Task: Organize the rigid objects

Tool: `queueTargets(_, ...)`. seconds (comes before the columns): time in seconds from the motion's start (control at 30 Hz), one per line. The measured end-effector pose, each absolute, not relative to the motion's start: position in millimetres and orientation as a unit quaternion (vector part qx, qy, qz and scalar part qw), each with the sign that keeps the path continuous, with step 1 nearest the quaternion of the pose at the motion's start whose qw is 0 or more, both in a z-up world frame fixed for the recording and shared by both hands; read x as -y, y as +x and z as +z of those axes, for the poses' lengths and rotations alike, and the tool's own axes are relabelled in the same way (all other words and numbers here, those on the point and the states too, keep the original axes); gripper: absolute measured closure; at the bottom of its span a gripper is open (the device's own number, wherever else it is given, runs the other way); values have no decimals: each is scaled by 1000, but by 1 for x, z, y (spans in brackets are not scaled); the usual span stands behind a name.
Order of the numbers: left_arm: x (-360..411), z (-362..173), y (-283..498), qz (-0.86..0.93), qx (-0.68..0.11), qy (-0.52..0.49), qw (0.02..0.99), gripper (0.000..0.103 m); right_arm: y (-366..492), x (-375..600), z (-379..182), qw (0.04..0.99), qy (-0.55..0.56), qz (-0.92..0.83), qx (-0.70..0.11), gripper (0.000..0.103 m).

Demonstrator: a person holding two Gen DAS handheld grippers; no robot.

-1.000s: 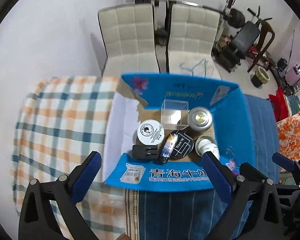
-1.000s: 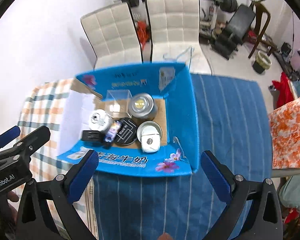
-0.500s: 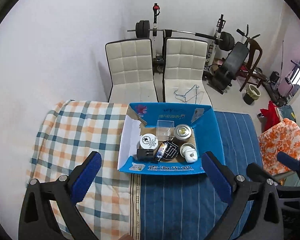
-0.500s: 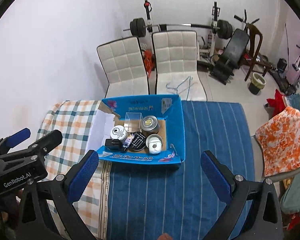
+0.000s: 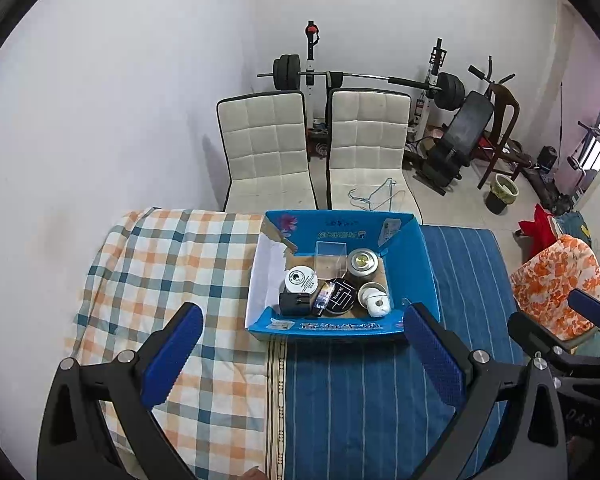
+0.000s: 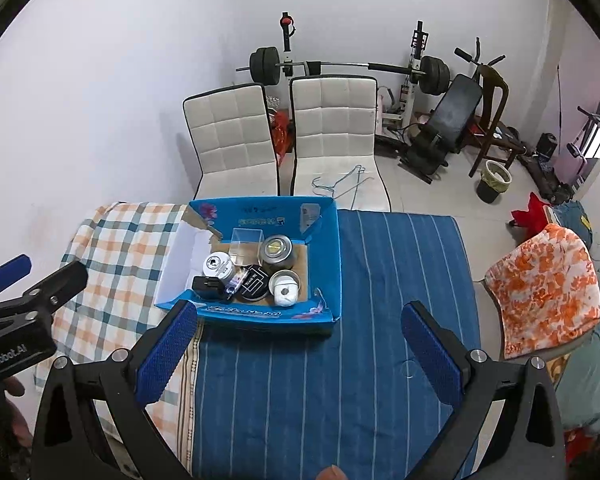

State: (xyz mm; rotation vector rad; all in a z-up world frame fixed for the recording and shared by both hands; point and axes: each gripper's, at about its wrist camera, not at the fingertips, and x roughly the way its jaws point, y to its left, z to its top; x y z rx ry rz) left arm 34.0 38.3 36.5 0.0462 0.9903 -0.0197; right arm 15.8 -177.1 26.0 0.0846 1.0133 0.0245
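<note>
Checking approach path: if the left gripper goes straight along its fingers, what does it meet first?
Probably the near wall of the blue cardboard box, which sits centred between the open left gripper fingers. Depth is unclear; it might land on the striped blue cloth just short.

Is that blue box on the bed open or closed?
Open. The blue box has its flaps spread outward, and you can look straight down onto the round tins and a small black box inside.
</note>
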Motion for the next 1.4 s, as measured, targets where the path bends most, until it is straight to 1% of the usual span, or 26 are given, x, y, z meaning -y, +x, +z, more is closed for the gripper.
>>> queueTargets(0.5, -45, 39, 27, 2, -472, 16, 881, 0, 19, 179, 34, 881, 35, 4, -471, 0)
queueTargets(1.4, -39, 36, 19, 8, -477, 23, 878, 0, 17, 182, 35, 882, 31, -9, -470, 0)
